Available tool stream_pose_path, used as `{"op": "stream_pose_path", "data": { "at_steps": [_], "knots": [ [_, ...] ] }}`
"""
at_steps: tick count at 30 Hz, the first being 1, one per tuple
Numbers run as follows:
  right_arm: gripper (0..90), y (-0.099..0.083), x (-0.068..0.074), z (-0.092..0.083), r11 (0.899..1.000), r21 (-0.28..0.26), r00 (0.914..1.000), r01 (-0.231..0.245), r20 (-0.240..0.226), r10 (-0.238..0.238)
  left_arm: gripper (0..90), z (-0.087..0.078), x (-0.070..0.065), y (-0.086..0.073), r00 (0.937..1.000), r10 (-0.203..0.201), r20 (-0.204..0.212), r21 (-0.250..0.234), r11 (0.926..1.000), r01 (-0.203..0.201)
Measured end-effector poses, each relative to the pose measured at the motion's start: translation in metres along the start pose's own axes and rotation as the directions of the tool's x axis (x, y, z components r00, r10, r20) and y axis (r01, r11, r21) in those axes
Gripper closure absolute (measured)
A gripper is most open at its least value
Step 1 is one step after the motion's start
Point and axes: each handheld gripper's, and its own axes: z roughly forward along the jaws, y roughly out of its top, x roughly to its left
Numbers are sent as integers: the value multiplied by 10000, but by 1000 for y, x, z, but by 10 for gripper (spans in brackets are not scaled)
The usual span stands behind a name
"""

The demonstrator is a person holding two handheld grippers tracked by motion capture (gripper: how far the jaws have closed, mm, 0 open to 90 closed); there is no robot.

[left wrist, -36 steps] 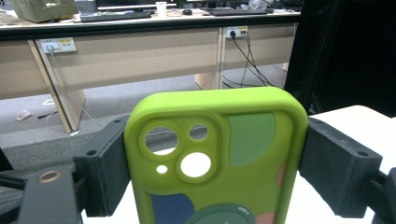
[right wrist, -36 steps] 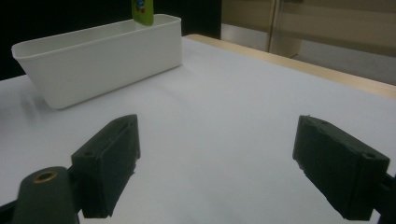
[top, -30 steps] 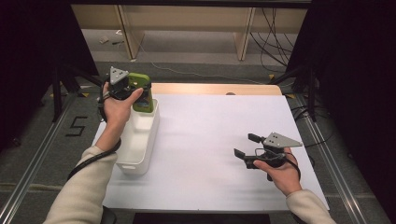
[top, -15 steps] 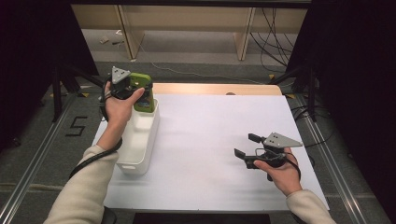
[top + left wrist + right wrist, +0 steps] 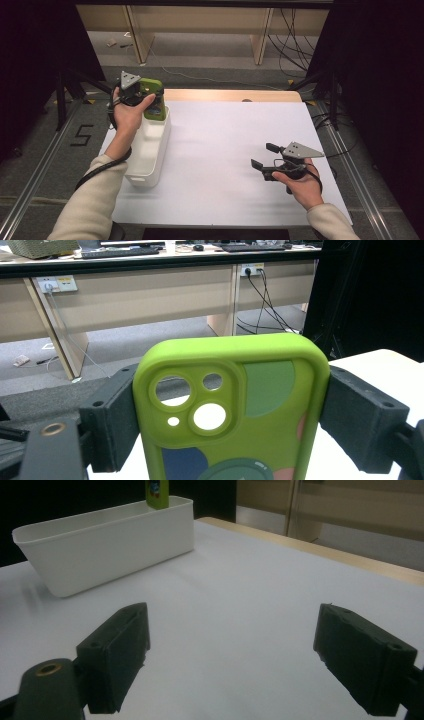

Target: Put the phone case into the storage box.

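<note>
Over the past second we see almost no change: the left claw (image 5: 150, 97) holds at the far end of the white bin (image 5: 150, 150) on the desk (image 5: 225, 150), clamped on a lime-green phone case (image 5: 230, 405); we judge the case is poised to go in; it stands upright just above the bin's far end, its camera cut-outs open, soft coloured patches on its back; the right claw (image 5: 263, 156) rests on the desk, well apart, jaws spread and empty.

Matt lime-green rubbery phone case (image 5: 235, 410), smooth white plastic rectangular tub (image 5: 150, 150), matt white paper-like table cover (image 5: 225, 150), bare pale wood strip along far table edge (image 5: 235, 95), matt black plastic jaws
</note>
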Motion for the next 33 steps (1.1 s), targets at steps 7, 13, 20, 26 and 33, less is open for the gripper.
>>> {"op": "stream_pose_path", "data": {
  "at_steps": [7,13,20,26,33],
  "knots": [
    [159,0,0,-1,10000,-2,10000,8,26,-8,167,1,1,-1,10000,-15,0,50,10000,15],
    [159,0,0,-1,10000,-16,10000,28,29,-28,167,3,1,-1,10000,-59,-6,52,10000,59],
    [159,0,0,-1,10000,10,10000,37,49,-37,167,4,0,-2,10000,-9,6,101,9999,9],
    [159,0,0,-1,10000,-22,10000,29,34,-28,167,6,1,-2,10000,-14,0,120,9999,14],
    [159,0,0,-1,10000,3,10000,30,47,-30,167,8,1,-3,10000,-29,-22,160,9999,29]
  ]
}}
